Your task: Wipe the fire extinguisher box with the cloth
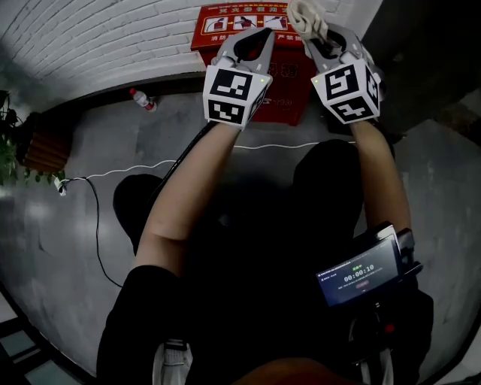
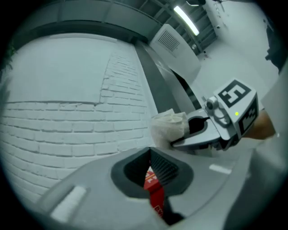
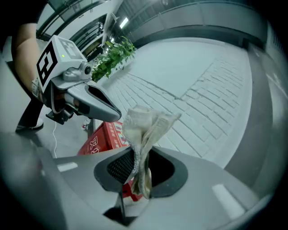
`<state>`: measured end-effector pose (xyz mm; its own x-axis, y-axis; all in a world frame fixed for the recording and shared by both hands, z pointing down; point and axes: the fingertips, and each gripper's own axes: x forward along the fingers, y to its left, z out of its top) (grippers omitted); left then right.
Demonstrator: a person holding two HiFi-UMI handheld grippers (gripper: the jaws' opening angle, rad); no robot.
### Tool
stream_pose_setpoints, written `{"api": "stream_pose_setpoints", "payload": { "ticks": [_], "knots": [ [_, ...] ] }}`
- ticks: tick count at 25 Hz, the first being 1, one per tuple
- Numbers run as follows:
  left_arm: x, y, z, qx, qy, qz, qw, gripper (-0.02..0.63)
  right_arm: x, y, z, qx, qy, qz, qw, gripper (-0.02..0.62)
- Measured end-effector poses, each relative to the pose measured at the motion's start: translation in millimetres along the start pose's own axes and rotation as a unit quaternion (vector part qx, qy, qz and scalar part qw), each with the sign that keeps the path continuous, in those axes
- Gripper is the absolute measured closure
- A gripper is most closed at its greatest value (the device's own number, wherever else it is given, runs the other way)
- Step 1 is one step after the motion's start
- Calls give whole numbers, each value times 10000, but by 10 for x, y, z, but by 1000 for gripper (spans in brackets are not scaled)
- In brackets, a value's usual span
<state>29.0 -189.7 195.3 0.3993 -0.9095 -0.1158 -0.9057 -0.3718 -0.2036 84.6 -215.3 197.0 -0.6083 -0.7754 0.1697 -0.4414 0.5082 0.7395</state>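
Head view: right gripper (image 1: 322,35), clamping the cloth (image 1: 304,15), partly covers the red box (image 1: 284,94).

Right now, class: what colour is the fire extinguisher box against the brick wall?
Red with white lettering. The rectangular fire extinguisher box shows best in the head view.

We hold both grippers up in front of the red fire extinguisher box (image 1: 289,90), which stands on the grey floor (image 1: 60,248) against the white brick wall (image 1: 98,37). Our right gripper (image 1: 316,36) is closed on the pale cloth (image 1: 304,15), which bunches out past its tips over the box's top. Our left gripper (image 1: 259,36) sits just beside it, jaws meeting at the tips with nothing between them. Left of the box, a small bottle (image 1: 143,98) lies at the foot of the wall. A white cable (image 1: 113,173) runs across the floor, and a plant (image 1: 7,158) shows at the floor's left edge.
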Motion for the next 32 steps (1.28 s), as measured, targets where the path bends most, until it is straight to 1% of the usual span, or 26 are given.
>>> {"api": "stream_pose_setpoints", "payload": {
  "ticks": [3, 7, 11, 14, 18, 21, 24, 28, 32],
  "knots": [
    [-230, 398, 103, 100, 9, 259, 9996, 603, 182, 145, 397, -86, -148, 96, 9998, 508],
    [-589, 903, 121, 164, 50, 669, 9976, 603, 446, 450, 886, 38, -481, 276, 9985, 508],
    [-899, 1367, 43, 214, 107, 991, 9948, 603, 718, 809, 1343, 401, -950, 396, 9939, 508],
    [-1115, 1734, -67, 359, 137, 1300, 9908, 603, 893, 1060, 1619, 781, -1241, 459, 9881, 506],
    [-1371, 2121, -275, 243, 262, 1519, 9878, 603, 1200, 1490, 1867, 1612, -1607, 692, 9713, 506],
    [-1529, 2430, -502, 96, 357, 1708, 9846, 603, 1431, 1820, 1960, 2032, -1692, 774, 9613, 506],
    [-1626, 2678, -771, -32, 471, 1840, 9818, 603, 1655, 2092, 1956, 2528, -1683, 798, 9494, 506],
    [-1568, 2888, -1010, -252, 462, 1800, 9823, 603, 1964, 2237, 1801, 3232, -1710, 555, 9291, 506],
    [-1436, 2961, -1138, -275, 430, 1592, 9859, 603, 2162, 2369, 1687, 3915, -1677, 390, 9039, 506]
  ]
}}
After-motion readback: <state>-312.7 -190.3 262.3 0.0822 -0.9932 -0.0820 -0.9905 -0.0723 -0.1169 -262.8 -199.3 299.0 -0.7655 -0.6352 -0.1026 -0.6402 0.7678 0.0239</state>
